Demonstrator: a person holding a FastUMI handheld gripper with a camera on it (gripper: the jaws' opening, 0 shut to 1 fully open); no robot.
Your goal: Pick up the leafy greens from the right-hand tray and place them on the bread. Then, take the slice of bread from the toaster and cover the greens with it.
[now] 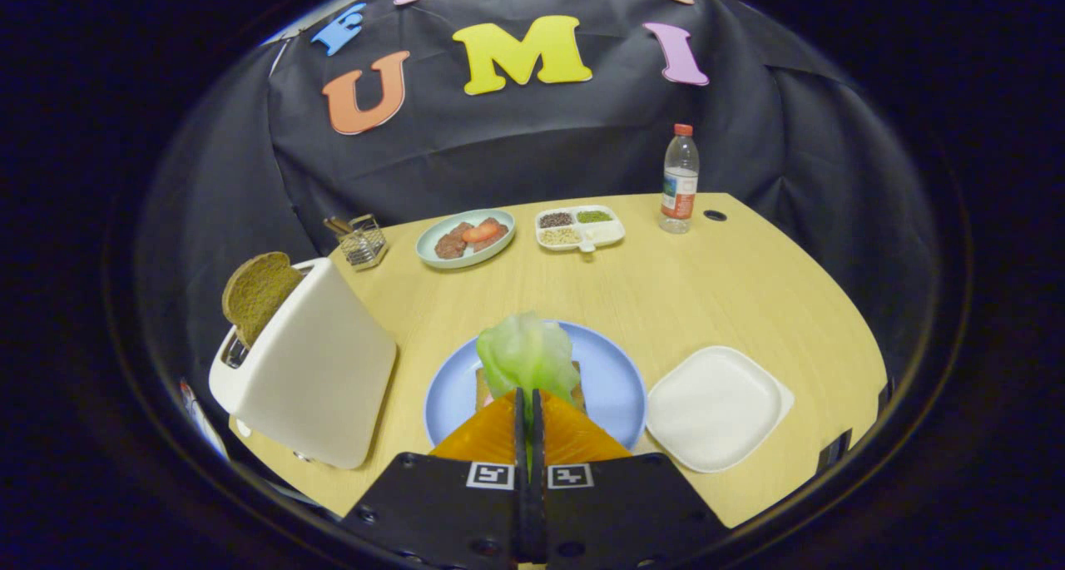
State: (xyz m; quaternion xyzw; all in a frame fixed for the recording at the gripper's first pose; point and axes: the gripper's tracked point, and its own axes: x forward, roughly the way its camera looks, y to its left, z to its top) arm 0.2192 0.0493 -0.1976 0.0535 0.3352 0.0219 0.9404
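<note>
Gripper view: the gripper (pixel 529 403) is seen with its two fingers pressed almost together, a pale green lettuce leaf (pixel 526 355) pinched between their tips. The leaf is held upright just ahead of the fingers, over a slice of bread (pixel 482 384) that lies on a round light-blue plate (pixel 611 387); only the edges of that slice can be made out on either side of the leaf and fingers. Whether the leaf is touching the bread cannot be told.

A square white tray (pixel 715 408) is set just beside the plate on the right, on the pale wooden table (pixel 691 295). To the left of the plate a white toaster (pixel 312 374) is stood, with a brown slice of bread (pixel 256 294) sticking up out of its slot — tilted a little away from the plate.

Further back on the table, well apart from the plate, a pale green dish (pixel 434 241) with pieces of meat and a red slice is placed, and just beside it a white divided dish (pixel 611 234) holding seeds and grains. A small wire basket (pixel 364 243) is seen behind the toaster, and a clear plastic bottle (pixel 680 180) with a red cap is stood upright near the far right edge, beside a dark round hole (pixel 714 215) in the tabletop.
</note>
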